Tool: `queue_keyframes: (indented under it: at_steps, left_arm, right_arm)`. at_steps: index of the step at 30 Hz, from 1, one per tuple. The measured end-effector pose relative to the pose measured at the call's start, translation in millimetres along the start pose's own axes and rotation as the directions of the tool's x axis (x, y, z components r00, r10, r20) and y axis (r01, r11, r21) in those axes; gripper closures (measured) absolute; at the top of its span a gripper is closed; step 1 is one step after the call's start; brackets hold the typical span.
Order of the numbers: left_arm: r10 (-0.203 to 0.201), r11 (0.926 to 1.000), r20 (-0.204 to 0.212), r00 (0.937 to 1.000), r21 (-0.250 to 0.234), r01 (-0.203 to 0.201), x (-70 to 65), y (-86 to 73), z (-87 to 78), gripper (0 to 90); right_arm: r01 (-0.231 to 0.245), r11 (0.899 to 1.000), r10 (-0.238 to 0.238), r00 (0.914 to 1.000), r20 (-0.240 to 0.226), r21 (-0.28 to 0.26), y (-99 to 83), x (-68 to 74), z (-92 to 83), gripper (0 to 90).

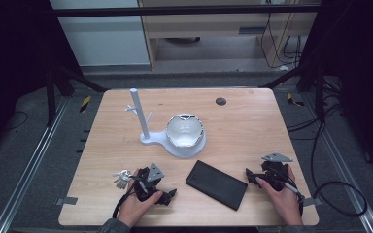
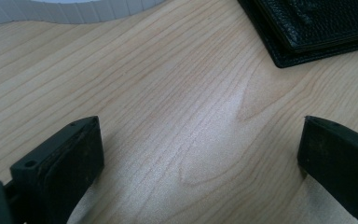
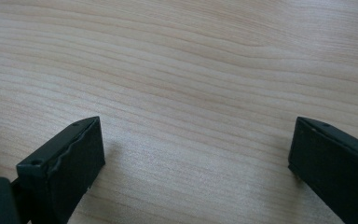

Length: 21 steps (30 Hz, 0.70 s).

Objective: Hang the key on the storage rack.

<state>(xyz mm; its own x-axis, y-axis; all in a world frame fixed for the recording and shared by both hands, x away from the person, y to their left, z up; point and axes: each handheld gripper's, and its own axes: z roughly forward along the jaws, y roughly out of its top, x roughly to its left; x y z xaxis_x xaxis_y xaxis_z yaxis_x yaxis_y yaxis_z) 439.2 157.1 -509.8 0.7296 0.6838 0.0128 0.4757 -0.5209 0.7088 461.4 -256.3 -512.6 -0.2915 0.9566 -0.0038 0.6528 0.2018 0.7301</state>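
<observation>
Approach step: both claws, left claw (image 1: pixel 167 195) and right claw (image 1: pixel 250 175), rest spread and empty flanking the wallet (image 1: pixel 216 184); next, close in on it.

My two grippers are black: the left gripper (image 1: pixel 159 190) and right gripper (image 1: pixel 256 178) each carry a grey three-cornered plate and a trailing black cable. Blocky jaws show small screw holes. Grey sleeve cuffs.
</observation>
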Motion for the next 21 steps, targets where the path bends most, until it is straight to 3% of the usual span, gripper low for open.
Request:
queue_keyframes:
  at_steps: [5,6,7,8,10,14,15,19,21]
  left_arm:
    - [0.011,0.9999,0.004,0.9999,0.006,-0.011,1.2,-0.5,-1.7,1.0]
    - [-0.003,1.0,0.035,0.9994,0.001,0.003,1.8,-0.8,-4.7,2.2]
    - [-0.003,1.0,0.035,0.9994,0.001,0.003,1.8,-0.8,-4.7,3.5]
    - [-0.013,0.9998,0.078,0.9969,-0.016,0.014,4.3,-1.0,-9.8,6.9]
    - [-0.014,0.9994,0.06,0.9981,-0.032,0.016,9.2,0.2,-15.7,6.7]
    - [0.0,0.9999,0.023,0.9997,-0.014,0.0,18.2,7.7,-27.7,6.7]
    - [0.002,0.9999,0.004,1.0,0.012,-0.002,25.4,17.8,-38.9,6.9]
    - [-0.003,0.9977,-0.016,0.9999,0.067,0.005,34.2,29.9,-50.8,7.0]
    - [0.019,0.9943,-0.06,0.998,0.106,-0.012,41.0,36.0,-58.2,7.3]
  right_arm:
    - [-0.003,1.0,0.003,1.0,0.001,-0.001,-0.4,1.0,-0.5,3.6]
    - [-0.007,1.0,0.007,1.0,-0.001,-0.002,-0.6,1.5,-0.6,3.6]
    - [-0.005,1.0,0.005,1.0,0.001,-0.001,-0.8,1.7,-0.9,3.6]
    - [-0.005,1.0,0.005,1.0,0.001,-0.001,-1.1,2.0,-1.2,3.6]
    - [-0.003,1.0,0.003,1.0,0.003,-0.001,-1.7,2.3,-1.7,3.6]
    - [-0.009,1.0,0.009,1.0,0.002,0.0,-2.0,2.9,-2.1,3.5]
    - [-0.007,1.0,0.007,1.0,-0.001,0.001,-2.2,2.9,-2.2,3.4]
    - [-0.002,1.0,0.002,1.0,-0.004,0.0,-2.8,3.1,-2.8,3.4]
    - [0.001,1.0,-0.001,1.0,-0.005,0.0,-3.4,3.4,-3.5,3.3]
